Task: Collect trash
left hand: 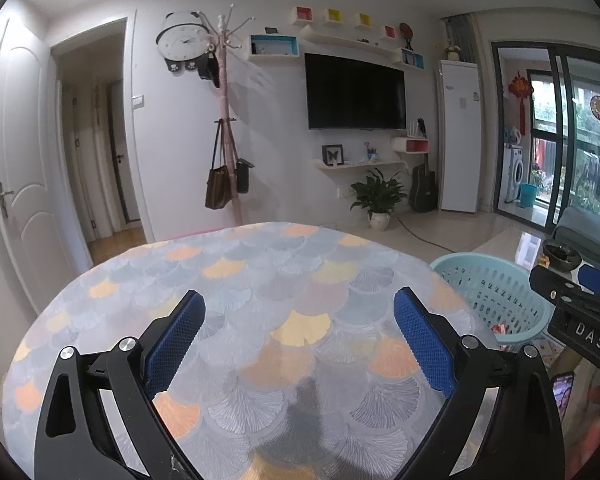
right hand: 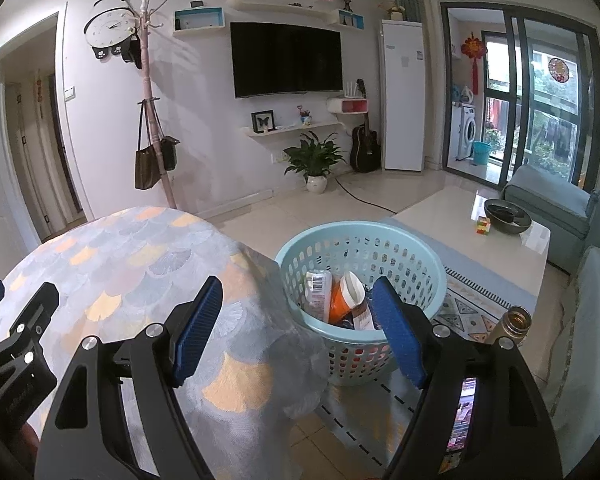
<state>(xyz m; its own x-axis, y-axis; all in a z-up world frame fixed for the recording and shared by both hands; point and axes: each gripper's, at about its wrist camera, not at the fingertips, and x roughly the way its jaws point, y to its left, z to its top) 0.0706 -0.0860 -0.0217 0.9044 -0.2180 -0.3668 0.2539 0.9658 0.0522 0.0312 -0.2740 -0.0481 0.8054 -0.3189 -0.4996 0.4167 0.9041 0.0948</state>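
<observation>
Bare table (left hand: 260, 280), basket (right hand: 360, 240) alongside

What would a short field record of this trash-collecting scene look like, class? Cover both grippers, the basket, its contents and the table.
left gripper: jaws open, nothing between them, over the table
right gripper: jaws open, empty, pointing at the basket
basket: light blue, on the floor beside the table
basket contents: orange cup, clear bottle, other wrappers
table: patterned cloth, no trash visible

Wall TV (right hand: 286, 60), panda clock (right hand: 110, 26), potted plant (right hand: 314, 156), guitar (right hand: 365, 148).
</observation>
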